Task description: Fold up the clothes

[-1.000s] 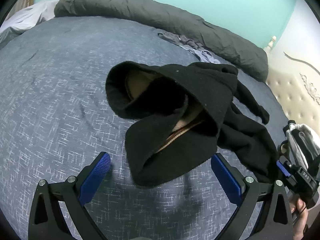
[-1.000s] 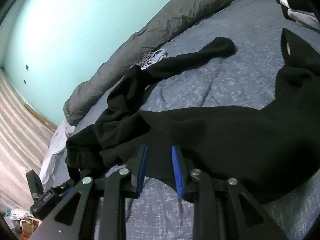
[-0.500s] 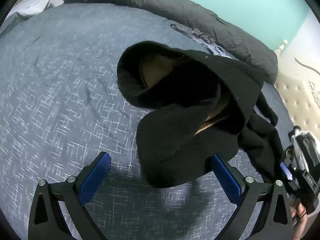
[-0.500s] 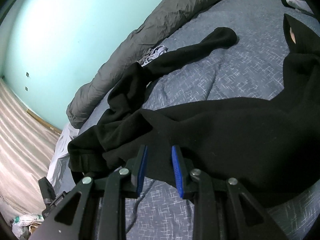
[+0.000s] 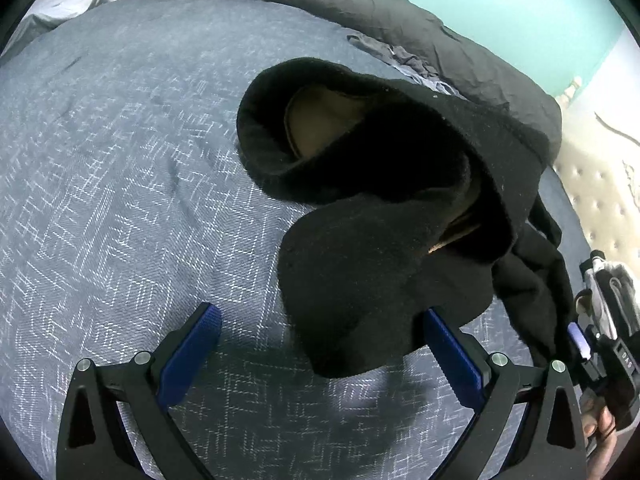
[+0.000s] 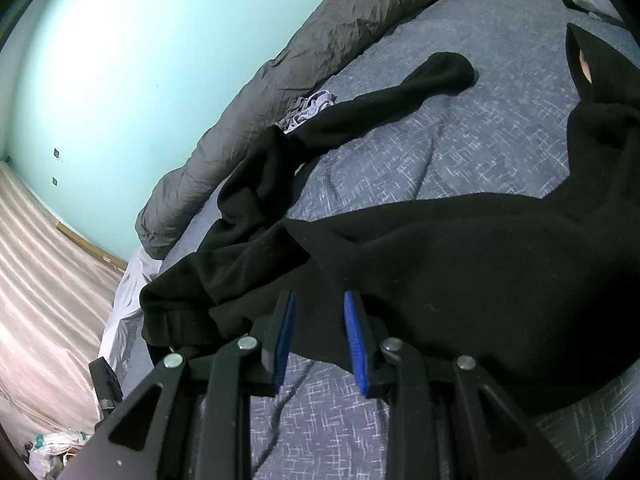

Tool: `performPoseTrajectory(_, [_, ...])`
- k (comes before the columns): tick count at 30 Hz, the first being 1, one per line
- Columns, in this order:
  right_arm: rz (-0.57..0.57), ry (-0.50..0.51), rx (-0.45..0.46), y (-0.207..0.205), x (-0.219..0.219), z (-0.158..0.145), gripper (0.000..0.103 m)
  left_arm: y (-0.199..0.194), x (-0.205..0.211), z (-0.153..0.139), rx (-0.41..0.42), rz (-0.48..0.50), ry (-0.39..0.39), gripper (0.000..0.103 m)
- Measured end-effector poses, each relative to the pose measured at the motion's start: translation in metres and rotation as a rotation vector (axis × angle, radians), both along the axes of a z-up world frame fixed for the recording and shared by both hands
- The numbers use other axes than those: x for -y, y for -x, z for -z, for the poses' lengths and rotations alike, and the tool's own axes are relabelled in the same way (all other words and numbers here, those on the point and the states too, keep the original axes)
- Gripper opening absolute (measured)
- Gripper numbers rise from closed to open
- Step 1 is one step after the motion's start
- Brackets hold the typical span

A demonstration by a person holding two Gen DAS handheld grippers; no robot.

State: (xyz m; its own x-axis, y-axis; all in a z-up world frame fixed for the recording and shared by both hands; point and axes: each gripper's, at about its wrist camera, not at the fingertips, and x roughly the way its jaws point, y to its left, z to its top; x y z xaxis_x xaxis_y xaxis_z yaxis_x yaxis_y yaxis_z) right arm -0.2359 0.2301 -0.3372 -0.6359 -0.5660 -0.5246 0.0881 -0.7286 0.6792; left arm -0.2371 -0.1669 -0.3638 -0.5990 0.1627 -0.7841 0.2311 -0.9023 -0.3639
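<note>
A black fleece hoodie (image 5: 380, 240) lies crumpled on a blue-grey bedspread (image 5: 120, 200). Its hood (image 5: 320, 120) gapes toward me and shows a tan lining. My left gripper (image 5: 320, 314) is open wide just above the bed, and the hoodie's near fold lies between its blue pads, close to the right one. In the right wrist view my right gripper (image 6: 319, 298) is shut to a narrow gap on the hoodie's (image 6: 460, 260) near edge. One sleeve (image 6: 400, 96) stretches away across the bed. The right gripper (image 5: 600, 356) also shows at the far right, with a hand (image 5: 596, 428) on it.
A rolled grey duvet (image 5: 400, 12) runs along the bed's far side below a teal wall. A small pale garment (image 6: 312, 106) lies beside it. A tufted cream headboard (image 5: 600, 200) is at the right. Bare bedspread spreads out to the left of the hoodie.
My left gripper has sunk toward the hood, which now looms larger and sits between its fingers. The right gripper keeps its grip and place.
</note>
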Motion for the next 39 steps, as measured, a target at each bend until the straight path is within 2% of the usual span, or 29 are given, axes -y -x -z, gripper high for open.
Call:
performPoseTrajectory(18, [-0.002, -0.004, 0.009, 0.001, 0.0, 0.001, 0.025, 0.002, -0.001, -0.008, -0.006, -0.007, -0.003, 0.102])
performPoseTrajectory(20, [-0.003, -0.005, 0.011, 0.001, 0.001, 0.002, 0.025, 0.0, -0.004, -0.015, -0.024, -0.004, 0.021, 0.096])
performPoseTrajectory(22, [-0.002, -0.007, 0.012, 0.0, 0.002, 0.001, 0.025, 0.0, -0.005, -0.022, -0.045, 0.001, 0.033, 0.078])
performPoseTrajectory(24, [-0.003, -0.008, 0.013, 0.0, 0.003, 0.002, 0.025, -0.001, -0.005, -0.028, -0.063, 0.004, 0.034, 0.074])
performPoseTrajectory(27, [-0.007, -0.009, 0.016, 0.0, 0.004, 0.003, 0.025, -0.011, -0.008, -0.025, -0.083, 0.02, 0.03, 0.051])
performPoseTrajectory(30, [-0.011, -0.01, 0.018, 0.0, 0.005, 0.004, 0.025, -0.01, -0.004, -0.027, -0.109, 0.05, 0.033, 0.039])
performPoseTrajectory(31, [-0.013, -0.01, 0.018, -0.001, 0.006, 0.004, 0.025, -0.011, -0.005, -0.027, -0.112, 0.058, 0.038, 0.029])
performPoseTrajectory(34, [-0.021, -0.013, 0.014, -0.002, 0.009, 0.002, 0.025, -0.01, -0.002, -0.031, -0.118, 0.064, 0.06, 0.016])
performPoseTrajectory(39, [-0.034, -0.02, 0.001, -0.002, 0.014, -0.001, 0.025, -0.021, 0.003, -0.043, -0.149, 0.067, 0.079, 0.008])
